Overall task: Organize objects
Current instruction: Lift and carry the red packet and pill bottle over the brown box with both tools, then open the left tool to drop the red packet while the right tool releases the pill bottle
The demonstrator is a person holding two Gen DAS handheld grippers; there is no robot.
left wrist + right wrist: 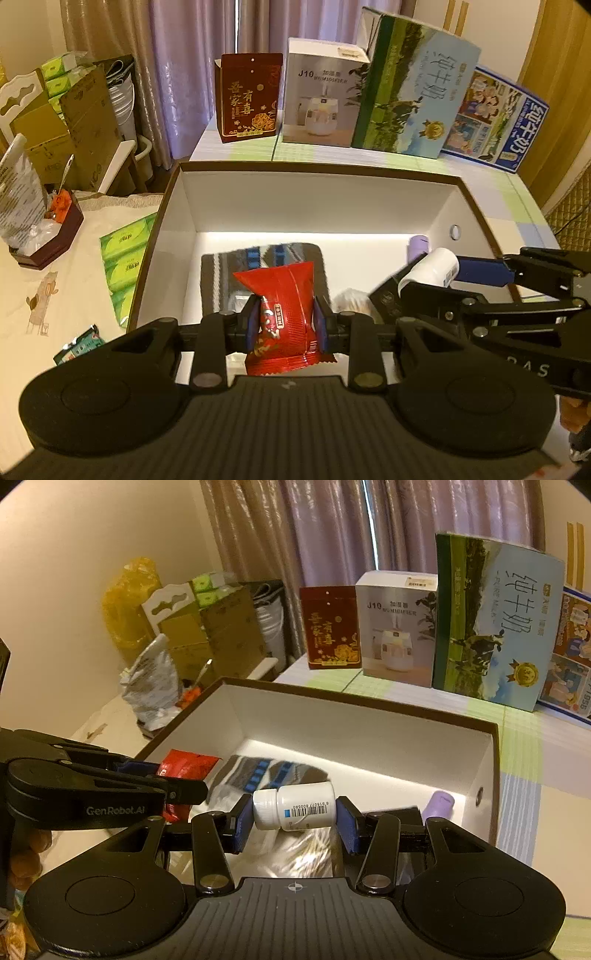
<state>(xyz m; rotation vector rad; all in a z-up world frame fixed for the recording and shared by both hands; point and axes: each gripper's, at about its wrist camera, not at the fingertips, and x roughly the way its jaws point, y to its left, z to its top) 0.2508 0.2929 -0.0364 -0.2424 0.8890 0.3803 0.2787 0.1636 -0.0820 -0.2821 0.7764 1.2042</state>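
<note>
My left gripper (286,325) is shut on a red snack packet (284,295), held over the near part of a white-lined brown box (314,195). Beside it my right gripper (295,818) is shut on a white pill bottle (295,810) lying sideways, pads on its cap and base. The same bottle (430,271) shows at the right of the left wrist view. Inside the box lie a grey and blue striped cloth (221,273), a purple bottle (439,803) by the right wall, and a clear bag of pale sticks (306,853).
Several cartons stand in a row behind the box: a dark red one (249,98), a white humidifier box (321,96), a tall milk carton (410,88). Green tissue packs (125,258) lie left of the box. Cardboard boxes (70,122) crowd the far left.
</note>
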